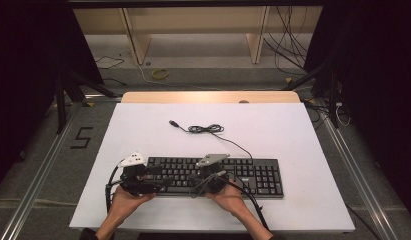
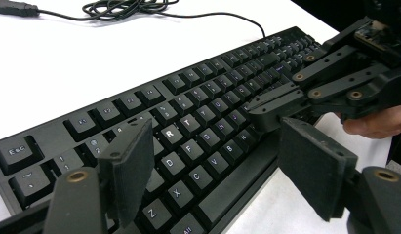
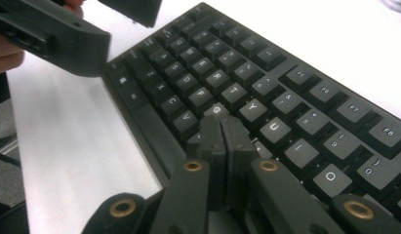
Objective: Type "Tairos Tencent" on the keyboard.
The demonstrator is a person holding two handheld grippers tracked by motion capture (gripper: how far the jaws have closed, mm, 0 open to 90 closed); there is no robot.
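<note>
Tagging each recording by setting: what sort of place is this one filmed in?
Probably a lab or recording studio set up for data capture, not an office. A white-topped table stands between black curtains, loose cables trail on the floor, and metal rails flank the table.

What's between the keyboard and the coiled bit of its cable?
Bare white table; the high view shows just the thin cable run crossing it from the coil to the keyboard.

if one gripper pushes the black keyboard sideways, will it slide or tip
The keyboard is long, low and flat on the white table, so it would probably slide, not tip. Pushed at one end it likely pivots. Its loose cable should trail floppily.
</note>
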